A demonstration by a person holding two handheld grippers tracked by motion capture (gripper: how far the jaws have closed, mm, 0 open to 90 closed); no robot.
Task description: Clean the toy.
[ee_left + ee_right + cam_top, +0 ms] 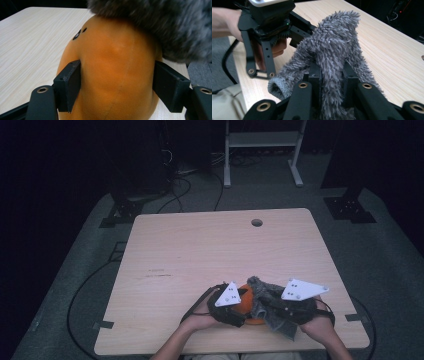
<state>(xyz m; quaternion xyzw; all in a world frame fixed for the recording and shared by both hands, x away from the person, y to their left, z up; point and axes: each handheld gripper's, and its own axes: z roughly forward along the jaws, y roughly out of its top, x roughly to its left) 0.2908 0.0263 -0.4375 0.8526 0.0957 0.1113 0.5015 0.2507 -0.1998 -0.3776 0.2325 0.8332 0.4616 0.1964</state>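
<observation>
Bracing the rounded orange soft-bodied object [112, 72] from both flanks, the left gripper [116, 86] is keeping it steady near the front edge of the pale wood-grain worktop [200, 250]. Its two black jaws are sitting against opposite sides of the orange object, clamped on it at a partly spread width, since the body between them is broad. This hold is judged to serve as an anchor, so that the orange object is not sliding while the cloth is being worked over it.

The right gripper [332, 82] is pinching a fold of the grey shaggy fleece cloth [332, 50], with its jaws drawn together on the fabric. Gathered in this way, the cloth is rising in a ridge above those jaws and draping across the top of the orange object, as the left gripper view shows. The high view is showing the cloth lying over the right side of the orange object, between the two grippers.

Gripping by a fold rather than by an edge is judged to give firm control of the loose pile. The cloth is probably being pulled over or off the orange object; which of the two cannot be told.
</observation>
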